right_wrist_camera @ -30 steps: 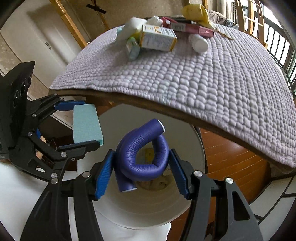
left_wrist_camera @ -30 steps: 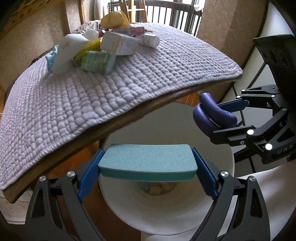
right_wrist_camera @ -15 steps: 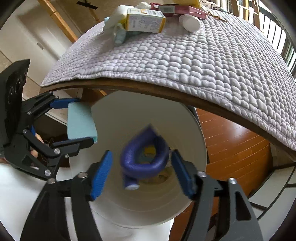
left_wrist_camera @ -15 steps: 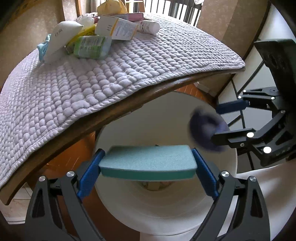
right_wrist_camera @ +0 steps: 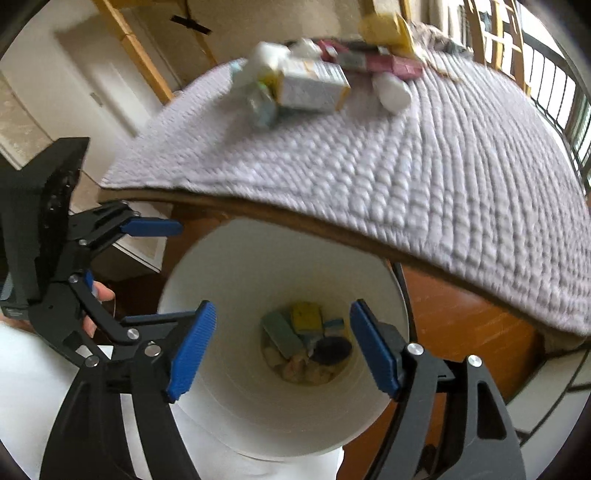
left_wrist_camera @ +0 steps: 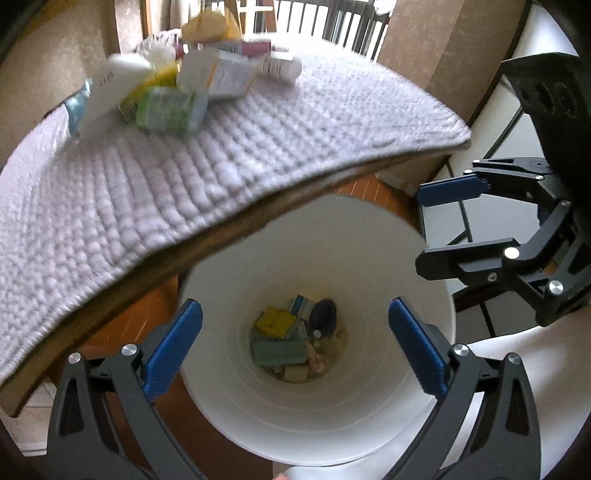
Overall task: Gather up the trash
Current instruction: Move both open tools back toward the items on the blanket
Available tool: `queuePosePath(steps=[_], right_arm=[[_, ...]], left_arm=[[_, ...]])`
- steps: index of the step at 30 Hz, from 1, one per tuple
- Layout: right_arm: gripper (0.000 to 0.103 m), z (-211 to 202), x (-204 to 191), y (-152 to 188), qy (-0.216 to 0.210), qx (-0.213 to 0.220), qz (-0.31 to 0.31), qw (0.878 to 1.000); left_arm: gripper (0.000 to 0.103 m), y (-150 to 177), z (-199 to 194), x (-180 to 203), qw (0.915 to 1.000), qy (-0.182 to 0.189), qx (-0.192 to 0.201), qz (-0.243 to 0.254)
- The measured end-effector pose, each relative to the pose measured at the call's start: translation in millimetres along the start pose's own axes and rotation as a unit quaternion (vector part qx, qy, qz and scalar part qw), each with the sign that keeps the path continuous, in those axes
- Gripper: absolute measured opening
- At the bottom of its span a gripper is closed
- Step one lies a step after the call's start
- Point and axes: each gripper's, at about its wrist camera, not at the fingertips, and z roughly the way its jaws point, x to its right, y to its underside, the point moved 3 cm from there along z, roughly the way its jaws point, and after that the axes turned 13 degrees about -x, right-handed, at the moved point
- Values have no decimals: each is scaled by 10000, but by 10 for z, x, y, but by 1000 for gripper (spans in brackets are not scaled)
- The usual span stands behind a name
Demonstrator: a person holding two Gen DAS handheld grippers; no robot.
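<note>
Both grippers hang over a white bin (left_wrist_camera: pixel 369 258) below the table edge. My left gripper (left_wrist_camera: pixel 294 306) has its jaws opening with nothing between them. My right gripper (right_wrist_camera: pixel 282 308) is also opening and holds nothing. At the bottom of the bin (right_wrist_camera: pixel 258 266) lie a teal sponge (left_wrist_camera: pixel 279 352), a curled purple tube (left_wrist_camera: pixel 323 316) and other scraps. More trash is piled at the far end of the table: a white tube (left_wrist_camera: pixel 114 86), a green packet (left_wrist_camera: pixel 166 110), a carton (right_wrist_camera: pixel 314 88) and a white bottle (right_wrist_camera: pixel 393 92).
A lilac quilted cloth (left_wrist_camera: pixel 221 166) covers the wooden table, whose edge overhangs the bin. Orange wood floor (right_wrist_camera: pixel 461 325) lies to the right of the bin. A person's fingers (right_wrist_camera: pixel 98 295) hold the left gripper's handle. A railing (left_wrist_camera: pixel 332 22) stands behind the table.
The left gripper let go of the teal sponge and the right gripper let go of the purple tube. Both dropped into the bin, and both jaws stand wider.
</note>
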Motion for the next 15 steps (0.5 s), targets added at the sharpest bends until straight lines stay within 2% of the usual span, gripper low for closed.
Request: queuePosePath(steps=[4, 7, 9, 15], right_arm=[[74, -263, -72, -92, 73, 389, -237, 9989], [85, -406, -74, -162, 302, 682, -242, 9969], [85, -488, -43, -253, 467, 891, -177, 9948], [85, -571, 110, -713, 664, 1204, 64, 9905]], left_arm=[[101, -57, -367, 39, 9982, -107, 582, 117], [101, -164, -575, -26, 9950, -324, 944, 67], [101, -271, -641, -110, 9922, -562, 1110, -91], [102, -587, -567, -394, 9875, -881, 1264, -331]])
